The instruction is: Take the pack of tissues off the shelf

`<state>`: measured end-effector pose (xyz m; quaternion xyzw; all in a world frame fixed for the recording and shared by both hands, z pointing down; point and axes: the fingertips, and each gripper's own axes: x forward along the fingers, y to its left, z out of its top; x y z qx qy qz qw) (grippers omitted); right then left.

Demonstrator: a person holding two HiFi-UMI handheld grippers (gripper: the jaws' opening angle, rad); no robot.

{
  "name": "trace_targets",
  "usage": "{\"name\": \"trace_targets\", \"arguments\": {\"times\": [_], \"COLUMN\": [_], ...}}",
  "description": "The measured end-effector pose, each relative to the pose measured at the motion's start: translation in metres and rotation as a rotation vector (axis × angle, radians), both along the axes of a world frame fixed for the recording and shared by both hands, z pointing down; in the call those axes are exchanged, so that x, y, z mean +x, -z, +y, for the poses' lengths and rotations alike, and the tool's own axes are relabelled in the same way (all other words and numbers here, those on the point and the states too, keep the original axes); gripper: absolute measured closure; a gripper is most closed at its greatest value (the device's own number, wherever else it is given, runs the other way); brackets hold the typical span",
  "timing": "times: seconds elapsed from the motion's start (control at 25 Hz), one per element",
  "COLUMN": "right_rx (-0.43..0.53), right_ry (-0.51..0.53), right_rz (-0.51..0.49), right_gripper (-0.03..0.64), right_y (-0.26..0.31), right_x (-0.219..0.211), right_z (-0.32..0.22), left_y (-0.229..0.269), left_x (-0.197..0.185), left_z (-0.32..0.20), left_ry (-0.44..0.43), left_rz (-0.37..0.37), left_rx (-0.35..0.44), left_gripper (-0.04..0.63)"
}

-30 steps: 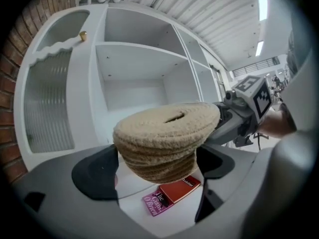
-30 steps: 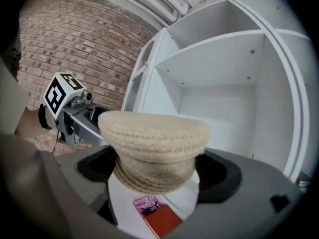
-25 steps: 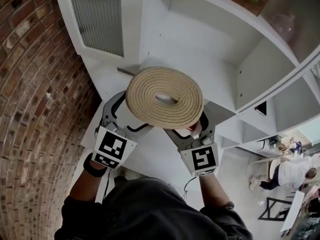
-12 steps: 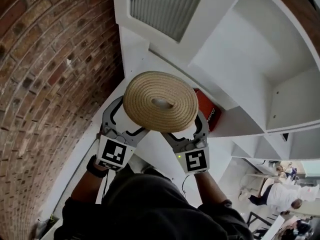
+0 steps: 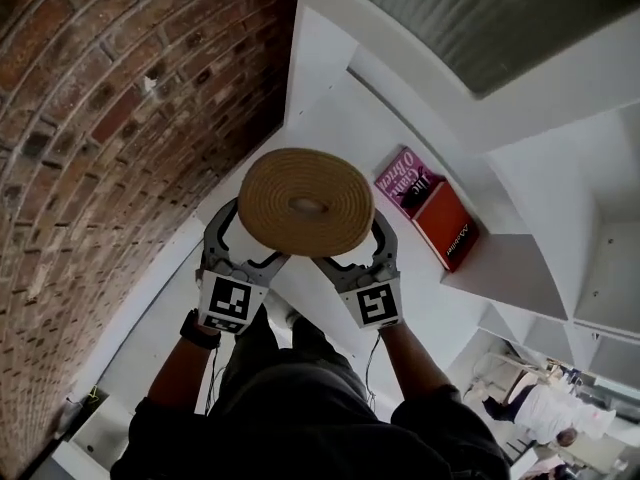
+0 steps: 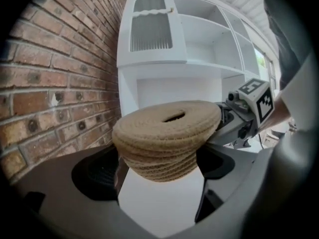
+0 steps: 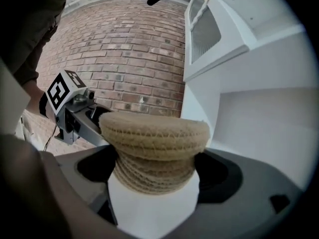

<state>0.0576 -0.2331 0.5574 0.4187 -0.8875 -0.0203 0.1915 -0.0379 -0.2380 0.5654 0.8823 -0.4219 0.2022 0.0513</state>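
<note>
Gripping the woven basket (image 5: 305, 201): left hand-held gripper (image 5: 243, 248), right hand-held gripper (image 5: 358, 253).

1. Bright and even in the head view; whitest on the shelf unit (image 5: 400, 138) at the right, close to washing out at the far right, where daylight enters.
2. Dimmer on the brick wall (image 5: 110, 118) at the left, mortar lines crisp there.
3. Soft, faint shade beneath the woven holder (image 5: 270, 198), spreading onto the near white surface.
4. Strongly bent by the wide lenses: bows straight shelf edges and brick courses toward the borders.
5. Black vignette round both gripper views; dark, blurred foreground along the near edge.
6. Crisp on the holder's weave in both gripper views, lit from above, underside in shadow.
</note>
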Motion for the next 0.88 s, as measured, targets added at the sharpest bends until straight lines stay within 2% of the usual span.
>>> {"name": "trace_targets", "arguments": {"times": [0.2,0.48,0.88], "right_rx": [-0.055,-0.130,-0.224], "right_ry": [0.056,0.093,0.112], "right_rz": [-0.012,-0.004,-0.006], "right_gripper": [0.112,0.112,0.111], "right_y": [-0.058,-0.132,-0.200], "right_x": [-0.017,-0.030,-0.039], "right_z": [-0.017,-0.035,-0.044], "left_y": [-0.058,-0.133,-0.197], "left_x": [-0.017,-0.030,-0.037], "left_z": [-0.011,-0.024,-0.031], "left_ry": [0.061,0.102,0.128], "left_rz": [0.007,-0.002,-0.019], "left_rx": [-0.061,-0.144,-0.224], "left_gripper": [0.104,0.104,0.104]}}
